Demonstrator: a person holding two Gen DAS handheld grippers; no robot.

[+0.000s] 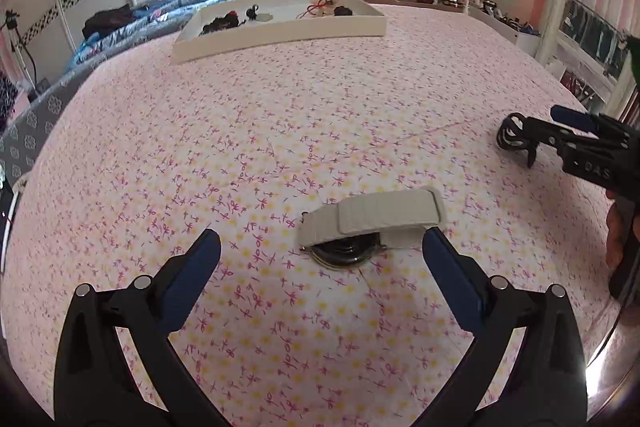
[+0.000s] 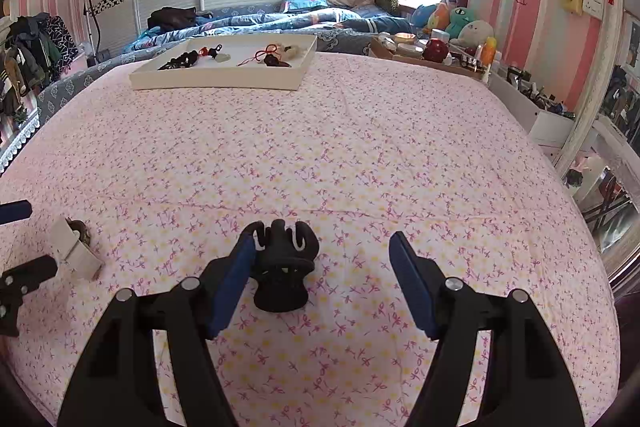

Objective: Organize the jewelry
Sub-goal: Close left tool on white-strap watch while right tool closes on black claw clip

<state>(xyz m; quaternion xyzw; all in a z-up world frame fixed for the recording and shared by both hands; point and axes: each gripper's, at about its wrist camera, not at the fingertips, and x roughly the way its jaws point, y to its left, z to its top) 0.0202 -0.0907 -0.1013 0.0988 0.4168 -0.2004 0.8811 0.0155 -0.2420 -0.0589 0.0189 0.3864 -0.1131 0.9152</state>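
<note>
A watch with a beige strap (image 1: 372, 227) lies on the pink floral bedspread, between the wide-apart blue fingers of my left gripper (image 1: 320, 251), nearer the right finger; the pads do not touch it. In the right wrist view a black hair claw clip (image 2: 284, 267) rests on the spread between the fingers of my right gripper (image 2: 324, 267), close against the left pad (image 2: 236, 279), with a wide gap to the right one. Both grippers are open. The white tray (image 2: 216, 81) at the far side holds several dark and red jewelry pieces.
The right gripper and a hand show at the left view's right edge (image 1: 580, 147). A blue quilt (image 2: 280, 23) lies behind the tray. Plush toys (image 2: 460, 23) and a cluttered shelf (image 2: 520, 87) line the right side.
</note>
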